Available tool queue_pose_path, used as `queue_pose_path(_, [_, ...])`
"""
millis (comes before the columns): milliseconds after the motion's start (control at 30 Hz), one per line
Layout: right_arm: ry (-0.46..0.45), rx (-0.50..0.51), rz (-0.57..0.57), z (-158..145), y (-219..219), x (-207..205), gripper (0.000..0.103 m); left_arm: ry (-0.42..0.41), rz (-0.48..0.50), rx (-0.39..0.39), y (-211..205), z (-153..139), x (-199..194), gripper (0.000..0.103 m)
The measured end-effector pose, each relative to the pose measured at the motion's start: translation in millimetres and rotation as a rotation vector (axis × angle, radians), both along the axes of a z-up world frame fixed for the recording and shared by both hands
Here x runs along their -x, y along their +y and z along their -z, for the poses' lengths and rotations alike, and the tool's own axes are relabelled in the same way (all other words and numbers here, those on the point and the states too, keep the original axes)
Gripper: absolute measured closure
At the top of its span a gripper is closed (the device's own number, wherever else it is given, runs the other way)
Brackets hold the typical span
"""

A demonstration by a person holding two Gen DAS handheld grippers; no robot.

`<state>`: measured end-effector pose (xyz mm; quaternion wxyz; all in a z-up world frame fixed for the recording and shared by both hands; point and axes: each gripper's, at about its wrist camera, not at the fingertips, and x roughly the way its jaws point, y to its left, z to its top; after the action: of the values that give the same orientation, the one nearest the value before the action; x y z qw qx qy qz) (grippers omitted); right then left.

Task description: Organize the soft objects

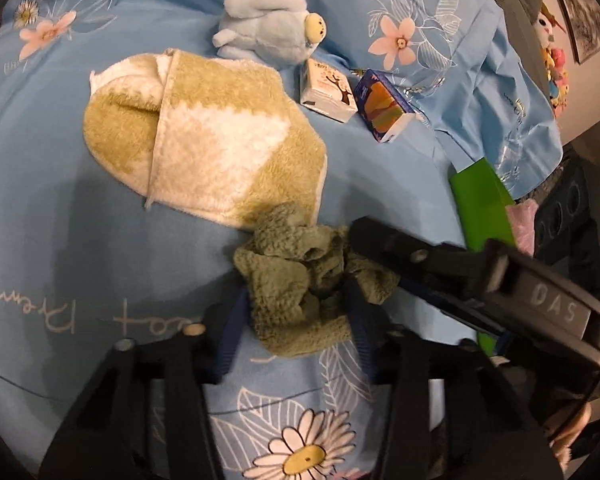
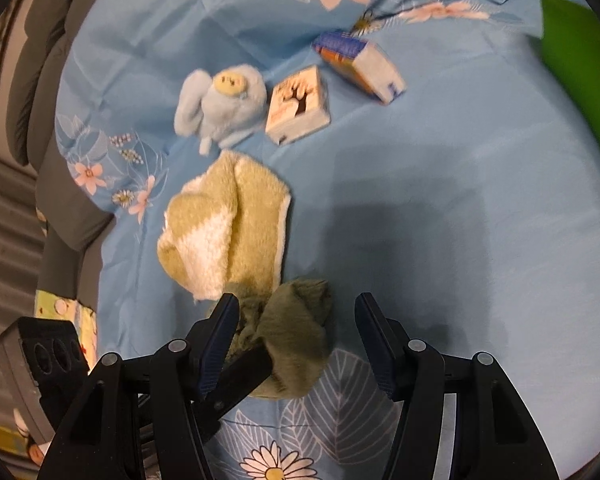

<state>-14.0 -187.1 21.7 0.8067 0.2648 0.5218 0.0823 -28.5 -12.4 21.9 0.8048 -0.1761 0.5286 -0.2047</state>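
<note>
1. I see the olive green cloth [image 1: 300, 280] bunched up on the blue floral sheet [image 1: 100, 240], close to me, its far edge touching the near corner of the yellow and white towel [image 1: 204, 136].
2. My left gripper [image 1: 298, 304] has its blue-padded fingers [image 1: 232, 332] pressed into both sides of the green cloth, pinching it.
3. My right gripper [image 2: 296, 336] stands spread; the cloth sits by its left finger and the right finger is clear of it. In the left wrist view one of its black fingers lies over the cloth's right edge.
4. The yellow and white towel lies folded and flat just past the cloth.
5. Beyond the towel rests a light blue plush toy [image 1: 268, 28], touching the towel's far edge.
6. Just right of the toy lie two small tissue packs: a white one with a tree print [image 1: 328, 92] and a blue and orange one [image 1: 384, 106], side by side.
7. A bright green object [image 1: 484, 208] sits at the sheet's right edge.
</note>
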Motion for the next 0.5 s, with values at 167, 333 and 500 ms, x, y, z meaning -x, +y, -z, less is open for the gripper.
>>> queue_pose_path(167, [-0.031,-0.008,-0.046,-4,11,3,0.074,-0.078,0.029,-0.024,-9,-4,4,0.086])
queue_pose_path(333, [-0.142,-0.052,-0.023,-35,-4,17,0.077,-0.245,0.078,-0.024,-21,-35,19,0.086])
queue_pose_path(500, [-0.277,-0.059,0.064,-75,-35,39,0.077,-0.341,0.118,0.019,-41,-68,25,0.086])
